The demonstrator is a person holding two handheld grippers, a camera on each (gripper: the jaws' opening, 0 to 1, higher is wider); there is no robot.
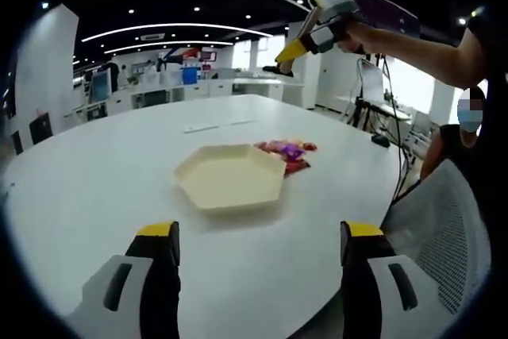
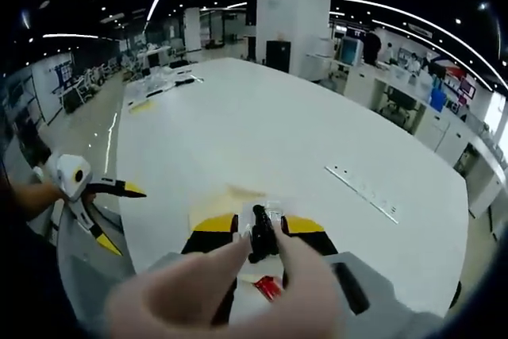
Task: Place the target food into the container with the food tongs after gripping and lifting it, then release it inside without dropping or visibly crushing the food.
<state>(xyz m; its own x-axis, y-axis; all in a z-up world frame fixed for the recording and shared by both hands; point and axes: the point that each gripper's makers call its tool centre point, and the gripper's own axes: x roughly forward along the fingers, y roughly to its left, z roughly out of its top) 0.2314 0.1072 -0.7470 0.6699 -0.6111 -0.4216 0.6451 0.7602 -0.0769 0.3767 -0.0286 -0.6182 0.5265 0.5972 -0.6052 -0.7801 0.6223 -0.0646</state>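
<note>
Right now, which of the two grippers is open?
The left gripper, its jaws spread wide apart; the right gripper is clamped on a black tool.

Lighting's bright and even, coming from ceiling light strips [image 1: 171,28] and little spot lamps, plus daylight blowing out the windows [image 1: 413,85] off to the right in the left gripper view. The white bench [image 2: 262,132] looks a bit washed out, with only soft shadows. Heavy fisheye bending at the edges, and the fingers [image 2: 214,291] up close in the right gripper view are a blurry smear.
</note>
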